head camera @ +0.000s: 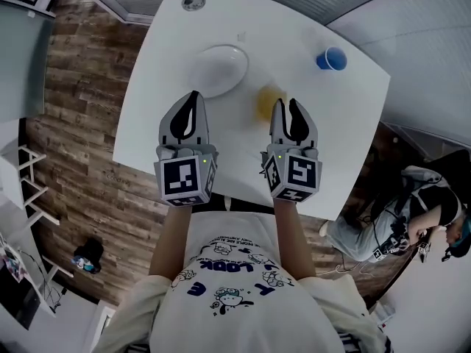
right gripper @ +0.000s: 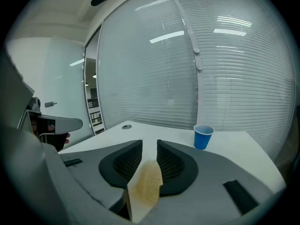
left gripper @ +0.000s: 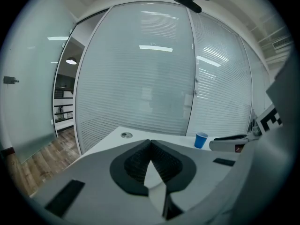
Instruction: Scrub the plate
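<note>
The round white plate lies flat on the white worktop, about mid-way across it and on the wearer's left half. The left claw points at the plate's near rim, its tip over that edge in the head view; whether it touches the plate cannot be told. In the left gripper view this claw has its two black ribbed fingertips meeting at the front, with nothing caught between them.

Just right of the plate, and apart from it, lies a yellow rectangular sponge. The right claw sits right beside it, the sponge showing at the inner side of the claw's left finger. In the right gripper view the right claw stands partly open, a clear gap between the pads, and the sponge appears low in that gap without either pad pressing on it.

Farther off, towards the far right corner, a small blue plastic cup stands upright. A round grey cable grommet is set into the worktop near the far left corner. Dark wood-plank floor surrounds the worktop, and frosted glass walls with blinds stand behind it. Another person is seated at the lower right.
</note>
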{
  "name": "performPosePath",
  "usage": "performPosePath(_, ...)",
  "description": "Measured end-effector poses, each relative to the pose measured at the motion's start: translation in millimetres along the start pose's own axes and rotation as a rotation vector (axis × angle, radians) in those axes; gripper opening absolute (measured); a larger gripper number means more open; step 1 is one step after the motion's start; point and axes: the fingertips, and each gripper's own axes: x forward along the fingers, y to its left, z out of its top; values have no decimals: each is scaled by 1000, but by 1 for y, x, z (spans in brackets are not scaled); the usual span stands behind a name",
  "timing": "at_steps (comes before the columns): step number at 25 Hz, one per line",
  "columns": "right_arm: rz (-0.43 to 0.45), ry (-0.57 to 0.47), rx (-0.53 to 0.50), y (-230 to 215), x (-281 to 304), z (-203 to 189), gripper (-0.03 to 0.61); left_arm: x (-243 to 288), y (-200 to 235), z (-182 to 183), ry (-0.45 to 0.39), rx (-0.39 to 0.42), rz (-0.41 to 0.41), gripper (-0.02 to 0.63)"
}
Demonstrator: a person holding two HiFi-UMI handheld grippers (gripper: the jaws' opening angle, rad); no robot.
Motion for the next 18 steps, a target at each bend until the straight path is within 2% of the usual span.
performPosePath(18,-132,62,43,-8,6,-27,150,42,-18,-17,91,40,-202,26)
